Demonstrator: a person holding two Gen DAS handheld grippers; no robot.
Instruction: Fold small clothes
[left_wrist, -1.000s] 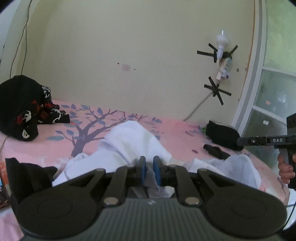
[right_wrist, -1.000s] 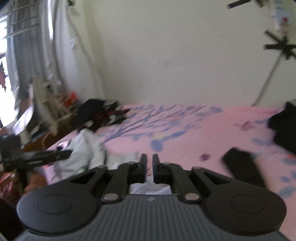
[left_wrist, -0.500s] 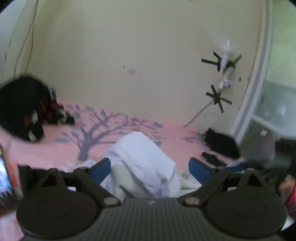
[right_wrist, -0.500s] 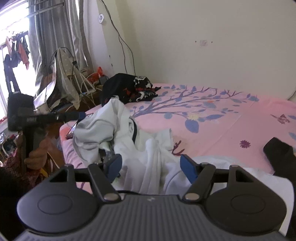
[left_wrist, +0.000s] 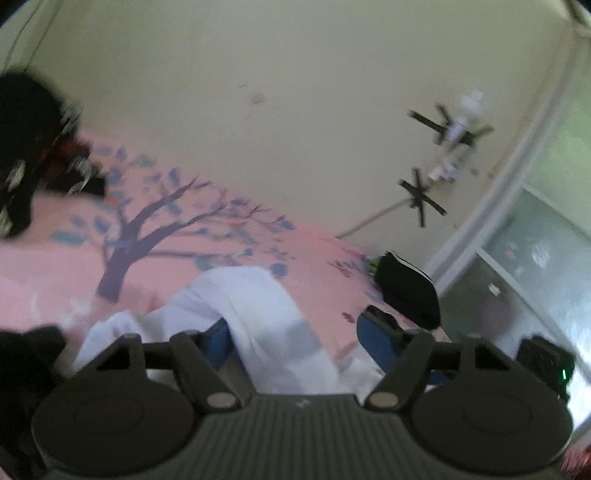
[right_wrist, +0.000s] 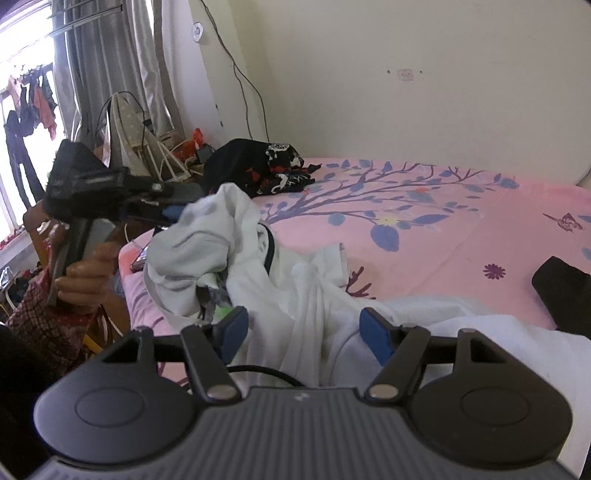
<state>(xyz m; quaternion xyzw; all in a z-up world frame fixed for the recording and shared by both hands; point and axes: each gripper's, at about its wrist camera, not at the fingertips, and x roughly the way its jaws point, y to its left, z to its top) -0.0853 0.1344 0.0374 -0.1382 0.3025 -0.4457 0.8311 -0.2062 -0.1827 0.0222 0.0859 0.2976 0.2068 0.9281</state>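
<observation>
The white garment (right_wrist: 280, 273) lies crumpled in a heap on the near part of the pink bedsheet (right_wrist: 461, 240), one fold standing up in a hump and the rest trailing towards the cameras; no fold has been laid flat, so in my judgement the work stands at the very start of a fold, with the cloth let go and a fresh hold to be chosen. The right gripper (right_wrist: 301, 332) sits low over the trailing cloth with its blue pads spread and cloth lying between them unpressed; its jaws have just been opening and it grips nothing. The left gripper (left_wrist: 293, 338) likewise stands apart over the hump, its jaws having opened wide and just drawn in a little, the cloth between the pads but not pinched. The left hand (right_wrist: 83, 275) shows in the right view, holding its tool beside the heap. The next move, as I judge it, calls for finding two edges or corners of the garment, closing on them and drawing the cloth out flat; the bunched layers make a true edge hard to pick. Count: one white garment, two grippers, one dark patterned clothes pile (right_wrist: 258, 166) at the far wall, well apart, and two dark items (left_wrist: 406, 295) at the sheet's right side.
</observation>
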